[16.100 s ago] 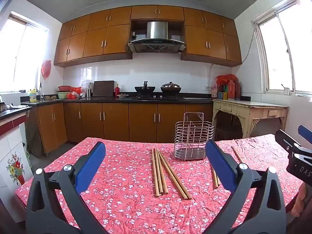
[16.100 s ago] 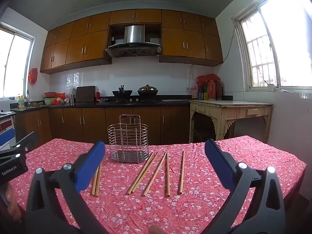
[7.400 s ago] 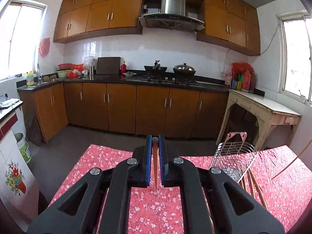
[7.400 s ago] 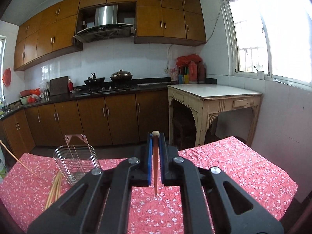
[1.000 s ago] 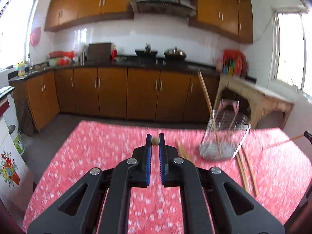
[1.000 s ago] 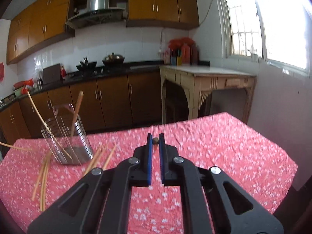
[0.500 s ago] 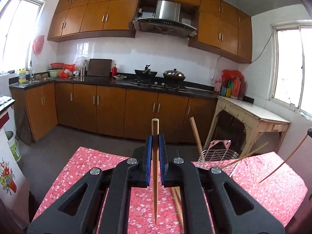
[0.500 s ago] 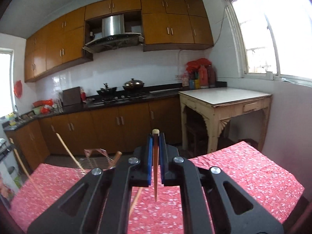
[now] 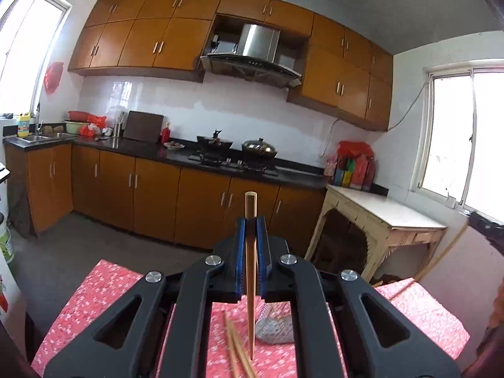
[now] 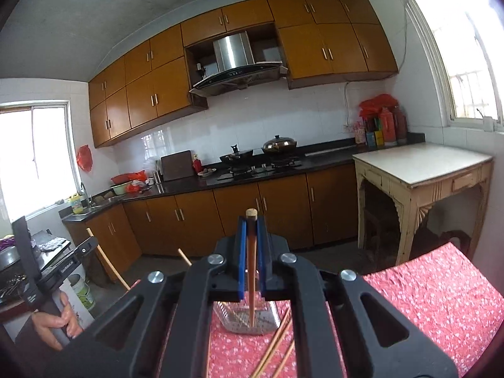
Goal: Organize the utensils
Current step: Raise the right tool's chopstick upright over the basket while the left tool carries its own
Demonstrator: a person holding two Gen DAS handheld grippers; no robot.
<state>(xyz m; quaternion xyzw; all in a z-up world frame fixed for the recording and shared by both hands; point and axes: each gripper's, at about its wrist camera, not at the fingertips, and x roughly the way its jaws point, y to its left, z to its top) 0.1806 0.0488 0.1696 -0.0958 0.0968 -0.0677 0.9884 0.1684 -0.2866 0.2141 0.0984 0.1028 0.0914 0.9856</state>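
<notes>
Two chopsticks, one clenched upright in each of my grippers' jaws — left chopstick (image 9: 250,283), right chopstick (image 10: 251,277) — next need lowering tip-first into the wire holder (image 10: 249,318).

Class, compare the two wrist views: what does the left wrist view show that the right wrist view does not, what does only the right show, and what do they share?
Only the left wrist view: the left tongs shut on a chopstick, seen head-on.

Only the right wrist view: the right tongs shut on another chopstick, and the person's hand gripping the other tool's handle.

Both: the wire utensil holder on the red floral tablecloth, loose chopsticks beside it, and the kitchen cabinets.
</notes>
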